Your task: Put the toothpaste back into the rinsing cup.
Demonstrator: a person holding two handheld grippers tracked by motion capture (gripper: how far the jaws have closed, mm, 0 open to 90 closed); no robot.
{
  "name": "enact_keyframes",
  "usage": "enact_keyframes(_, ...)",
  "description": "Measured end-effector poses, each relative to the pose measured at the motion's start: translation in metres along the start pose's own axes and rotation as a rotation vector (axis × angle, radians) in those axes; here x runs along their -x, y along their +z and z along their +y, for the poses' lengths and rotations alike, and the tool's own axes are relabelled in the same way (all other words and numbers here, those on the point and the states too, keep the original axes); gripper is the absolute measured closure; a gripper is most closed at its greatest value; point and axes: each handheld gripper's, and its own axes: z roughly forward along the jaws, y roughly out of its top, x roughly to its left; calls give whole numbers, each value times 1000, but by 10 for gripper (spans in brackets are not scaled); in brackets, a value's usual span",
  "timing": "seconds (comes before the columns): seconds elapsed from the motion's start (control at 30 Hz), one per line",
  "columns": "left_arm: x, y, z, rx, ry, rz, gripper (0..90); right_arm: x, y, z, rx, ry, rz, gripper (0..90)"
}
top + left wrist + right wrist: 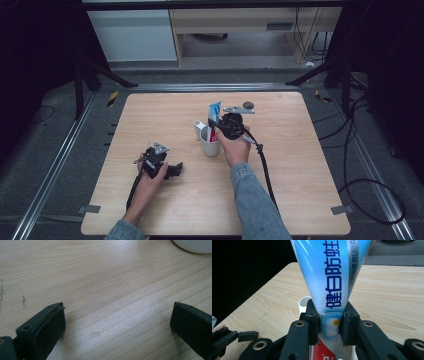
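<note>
A blue-and-white toothpaste tube [215,111] stands upright in a white cup [210,146] at the middle of the table. My right gripper [220,126] is shut on the tube's lower part. In the right gripper view both black pads press the tube [332,277] from either side, with the gripper [329,325] centred on it. My left gripper [176,170] rests on the wood at the front left, jaws pointing toward the cup. In the left gripper view its jaws [117,322] stand wide open over bare wood, nothing between them.
A white cylindrical piece [198,126] stands against the cup's left side, also seen behind the tube [303,303]. The cup's base [195,246] lies ahead of the left jaws. The wooden table [300,190] is ringed by dark floor, cables and metal rails.
</note>
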Motion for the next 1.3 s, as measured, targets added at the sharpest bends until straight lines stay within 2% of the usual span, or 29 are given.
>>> enact_keyframes(0.73, 0, 0, 0, 1, 0, -1, 0, 6, -3, 0, -3, -4, -5, 682)
enact_keyframes(1.3, 0, 0, 0, 1, 2, -2, 0, 9, -6, -2, 0, 12, -25, 584)
